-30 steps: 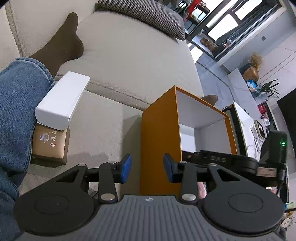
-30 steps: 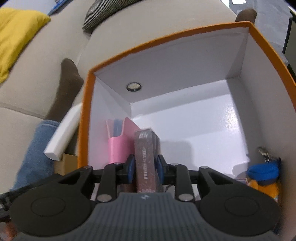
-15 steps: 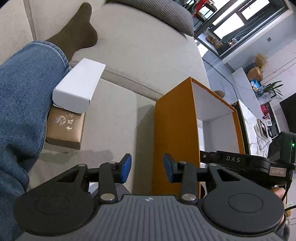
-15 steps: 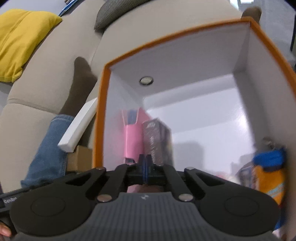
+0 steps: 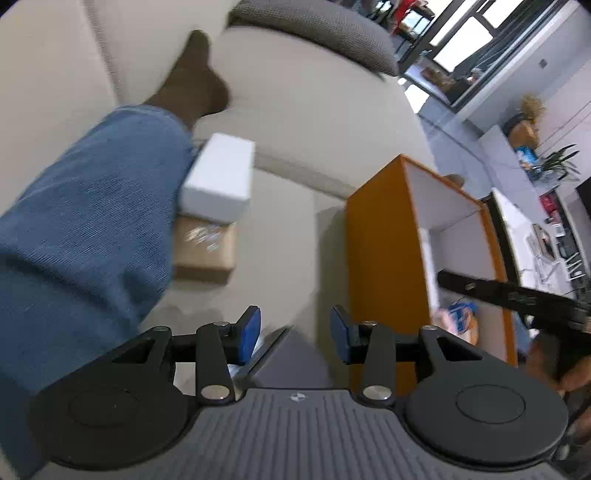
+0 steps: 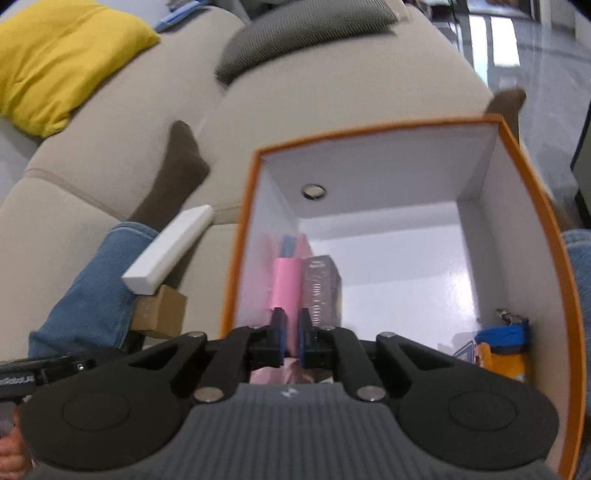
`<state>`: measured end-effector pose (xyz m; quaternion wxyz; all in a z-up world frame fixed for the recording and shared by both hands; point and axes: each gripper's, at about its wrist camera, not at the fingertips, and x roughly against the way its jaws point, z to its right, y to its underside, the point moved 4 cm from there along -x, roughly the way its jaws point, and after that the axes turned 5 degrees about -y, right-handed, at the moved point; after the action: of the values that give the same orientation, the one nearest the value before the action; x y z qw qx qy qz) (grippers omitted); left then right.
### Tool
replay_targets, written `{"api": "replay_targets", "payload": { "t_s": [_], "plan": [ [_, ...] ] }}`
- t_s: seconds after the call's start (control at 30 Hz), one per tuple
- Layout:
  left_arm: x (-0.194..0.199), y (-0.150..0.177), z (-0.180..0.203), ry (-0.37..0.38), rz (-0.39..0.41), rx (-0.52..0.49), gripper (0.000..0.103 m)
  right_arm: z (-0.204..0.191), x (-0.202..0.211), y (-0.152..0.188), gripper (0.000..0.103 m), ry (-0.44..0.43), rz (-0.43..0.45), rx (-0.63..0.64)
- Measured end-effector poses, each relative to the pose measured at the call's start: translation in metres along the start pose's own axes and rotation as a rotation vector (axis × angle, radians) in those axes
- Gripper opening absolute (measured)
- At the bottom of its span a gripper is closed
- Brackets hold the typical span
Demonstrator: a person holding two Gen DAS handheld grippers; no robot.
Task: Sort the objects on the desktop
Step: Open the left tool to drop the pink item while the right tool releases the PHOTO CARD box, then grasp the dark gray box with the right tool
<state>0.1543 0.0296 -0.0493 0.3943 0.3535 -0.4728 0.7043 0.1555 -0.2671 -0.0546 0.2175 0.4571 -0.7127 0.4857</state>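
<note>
An orange box with a white inside stands open on the sofa. In it a pink holder and a dark wrapped carton stand side by side at the left wall. My right gripper hovers at the box's near edge; its jaws are opening, a narrow gap, nothing between them. My left gripper hangs over the sofa seat left of the orange box; its jaws are opening and empty. A white box lies on a brown box beside a leg.
A person's jeans leg and dark sock lie left of the boxes. A blue and orange item sits in the box's right corner. A yellow cushion and grey cushion rest on the sofa back. A flat pale object shows under my left fingers.
My right gripper let go of the dark carton, closed empty, drew back and up from the box, and now shows a small gap. My left gripper swung left; its jaws spread slightly.
</note>
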Motion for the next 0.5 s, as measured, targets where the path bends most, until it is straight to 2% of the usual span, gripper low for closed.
{"api": "replay_targets", "payload": {
  "t_s": [0.17, 0.3, 0.37, 0.5],
  "plan": [
    [0.013, 0.018, -0.015, -0.05, -0.005, -0.015, 0.049, -0.053, 0.02, 0.018, 0.01, -0.015, 0.039, 0.184],
    [0.022, 0.027, -0.032, -0.067, 0.005, 0.001, 0.049, -0.099, 0.015, 0.045, 0.013, -0.051, -0.012, 0.346],
    [0.025, 0.031, -0.036, -0.061, 0.004, -0.006, 0.049, -0.119, 0.004, 0.064, 0.027, -0.047, -0.057, 0.427],
    [0.025, 0.04, -0.038, -0.062, 0.002, -0.04, 0.049, -0.141, -0.027, 0.096, 0.037, -0.013, -0.156, 0.546]
  ]
}}
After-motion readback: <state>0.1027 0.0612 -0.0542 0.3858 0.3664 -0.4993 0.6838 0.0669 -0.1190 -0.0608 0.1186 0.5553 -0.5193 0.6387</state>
